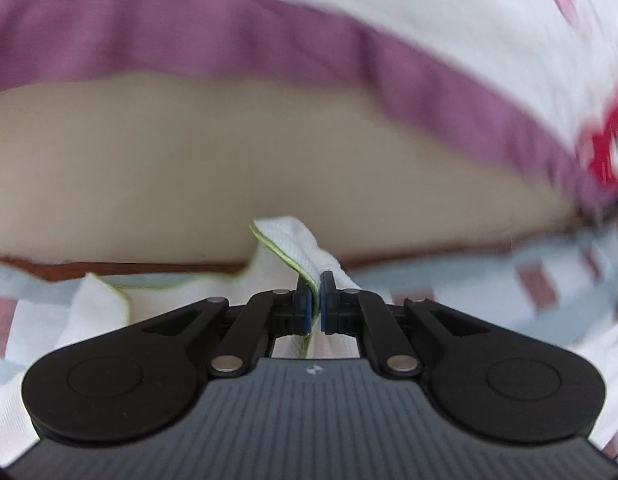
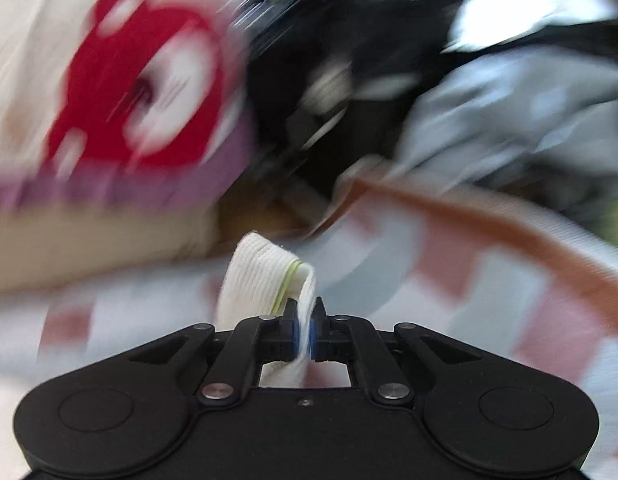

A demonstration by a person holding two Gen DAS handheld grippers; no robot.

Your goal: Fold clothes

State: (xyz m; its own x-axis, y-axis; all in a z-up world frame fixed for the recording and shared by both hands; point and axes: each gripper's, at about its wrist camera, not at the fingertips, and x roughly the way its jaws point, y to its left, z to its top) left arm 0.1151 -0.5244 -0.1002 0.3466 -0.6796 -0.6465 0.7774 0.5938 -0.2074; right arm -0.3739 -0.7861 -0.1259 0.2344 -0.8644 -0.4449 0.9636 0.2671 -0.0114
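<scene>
Where ribbed white cloth [image 2: 265, 276] folds, right gripper [image 2: 305, 330] clamped

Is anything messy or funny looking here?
Yes: a heap of unfolded clothes lies jumbled beyond the checked cloth. The white garment, pinched by both grippers, looks fine.

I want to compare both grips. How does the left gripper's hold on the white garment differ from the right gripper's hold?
The left gripper pinches a thin edge of the white garment with green trim; the right gripper pinches a thicker ribbed band. The left view is fairly sharp; the right view is strongly blurred. Both are shut on white cloth above a checked cover.
</scene>
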